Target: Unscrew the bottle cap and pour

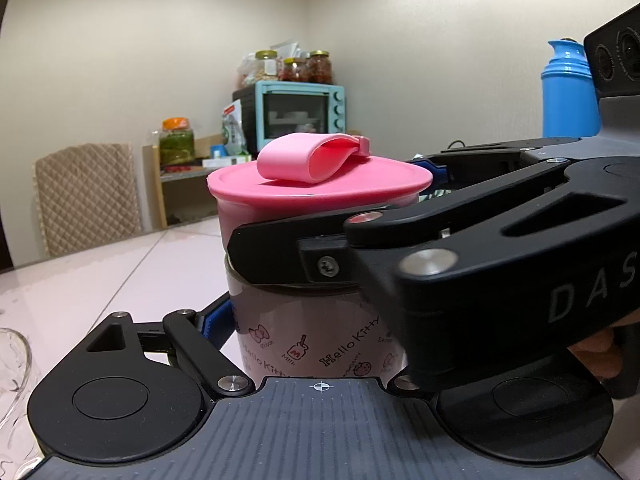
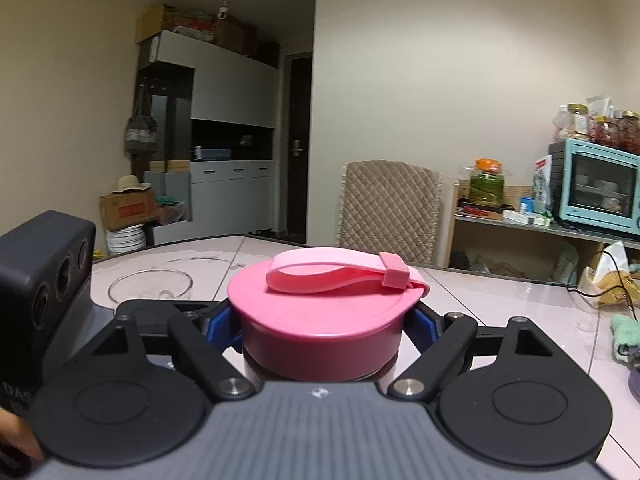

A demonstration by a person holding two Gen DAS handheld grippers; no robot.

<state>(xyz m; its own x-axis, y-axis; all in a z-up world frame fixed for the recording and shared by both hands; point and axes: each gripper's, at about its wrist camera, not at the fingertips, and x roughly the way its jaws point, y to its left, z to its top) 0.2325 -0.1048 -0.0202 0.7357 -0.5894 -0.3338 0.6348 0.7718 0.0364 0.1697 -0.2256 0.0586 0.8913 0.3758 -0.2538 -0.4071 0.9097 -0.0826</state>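
On the table [image 2: 500, 292], the left gripper [image 1: 320, 332] clamps the bottle [image 1: 316, 344] body; the right gripper [image 2: 320, 322] squeezes its pink cap [image 2: 320, 312].

Home dining room, toaster oven [image 2: 602, 184], pickle jars [image 2: 487, 182], padded chair [image 2: 390, 208]

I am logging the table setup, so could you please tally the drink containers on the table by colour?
Pink: 1, the bottle with its cap.
Blue: 1, the flask.
Clear: 1, the glass cup.
Total: 3.
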